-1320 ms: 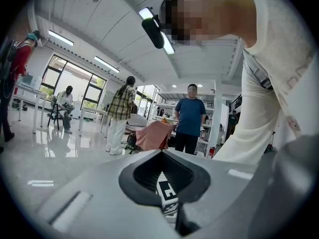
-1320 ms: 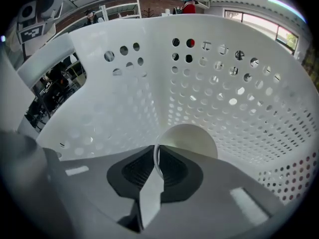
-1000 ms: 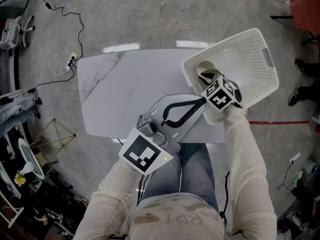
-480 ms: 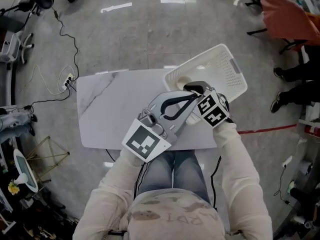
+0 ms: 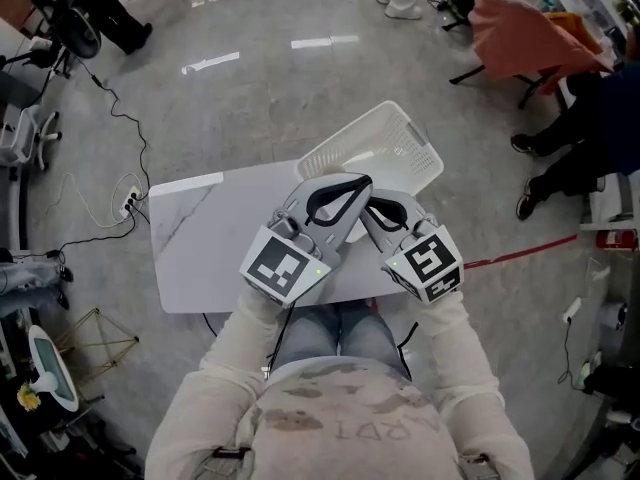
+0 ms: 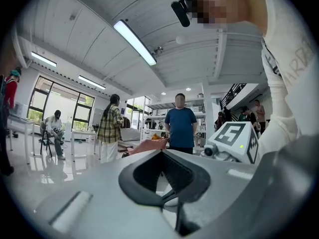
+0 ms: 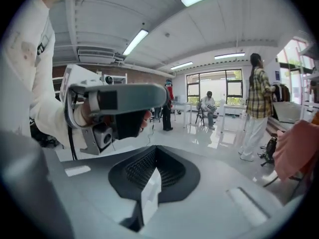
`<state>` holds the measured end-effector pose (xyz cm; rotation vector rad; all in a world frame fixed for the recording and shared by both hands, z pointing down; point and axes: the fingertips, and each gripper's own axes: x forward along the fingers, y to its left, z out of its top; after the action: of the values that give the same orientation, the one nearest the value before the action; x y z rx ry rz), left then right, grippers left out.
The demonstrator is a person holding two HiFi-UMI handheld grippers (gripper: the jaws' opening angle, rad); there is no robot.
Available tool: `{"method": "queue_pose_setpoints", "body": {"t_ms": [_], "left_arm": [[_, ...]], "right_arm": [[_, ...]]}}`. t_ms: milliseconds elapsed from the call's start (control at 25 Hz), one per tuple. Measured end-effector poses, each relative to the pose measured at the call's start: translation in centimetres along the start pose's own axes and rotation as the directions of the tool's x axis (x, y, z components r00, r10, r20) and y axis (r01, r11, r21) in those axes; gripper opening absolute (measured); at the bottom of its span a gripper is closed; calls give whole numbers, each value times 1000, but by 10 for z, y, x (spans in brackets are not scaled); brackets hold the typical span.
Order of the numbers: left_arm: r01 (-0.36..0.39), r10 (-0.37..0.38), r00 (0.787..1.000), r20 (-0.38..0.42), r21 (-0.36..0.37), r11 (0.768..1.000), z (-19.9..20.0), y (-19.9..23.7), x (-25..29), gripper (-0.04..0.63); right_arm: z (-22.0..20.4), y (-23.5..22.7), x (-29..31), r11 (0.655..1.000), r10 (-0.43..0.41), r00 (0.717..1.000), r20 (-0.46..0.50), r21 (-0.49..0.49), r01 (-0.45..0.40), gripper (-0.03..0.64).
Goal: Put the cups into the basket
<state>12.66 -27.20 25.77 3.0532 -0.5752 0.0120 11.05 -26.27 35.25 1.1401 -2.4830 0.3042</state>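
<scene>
Holding 2 grippers side by side over the near edge of the white table (image 5: 200, 233), the person points both away from the body toward the basket (image 5: 400, 143). The left gripper (image 5: 352, 181) has its jaws together: in its own view the 2 dark pads meet at the far end and leave only a loop-shaped hollow behind them. The right gripper (image 5: 374, 204) is the same, its jaws closed tip to tip around a small dark hollow. In the head view the 2 sets of jaws lie just beside each other, nearly touching, and their ends overlap the basket's near rim.

The basket is white and perforated. It sits at the table's far right corner, turned at an angle, with part of it past the edge. The cups cannot be told apart from the pale inside of the basket — the grippers cover its near end.

Each gripper view catches the other tool close by, and beyond that a bright hall with people standing and sitting.
</scene>
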Motion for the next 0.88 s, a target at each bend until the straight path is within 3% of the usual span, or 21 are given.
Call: {"method": "queue_pose_setpoints", "body": {"t_ms": [240, 480, 880], "left_arm": [[11, -11, 1000, 8, 5, 1000, 18, -34, -9, 2], [27, -27, 1000, 7, 21, 999, 29, -61, -20, 0], [16, -18, 999, 43, 40, 999, 47, -85, -37, 2]], "right_arm": [[26, 26, -58, 996, -85, 987, 134, 29, 82, 26], [49, 42, -98, 990, -133, 956, 261, 72, 119, 26], [71, 46, -137, 981, -173, 905, 389, 155, 121, 26]]}}
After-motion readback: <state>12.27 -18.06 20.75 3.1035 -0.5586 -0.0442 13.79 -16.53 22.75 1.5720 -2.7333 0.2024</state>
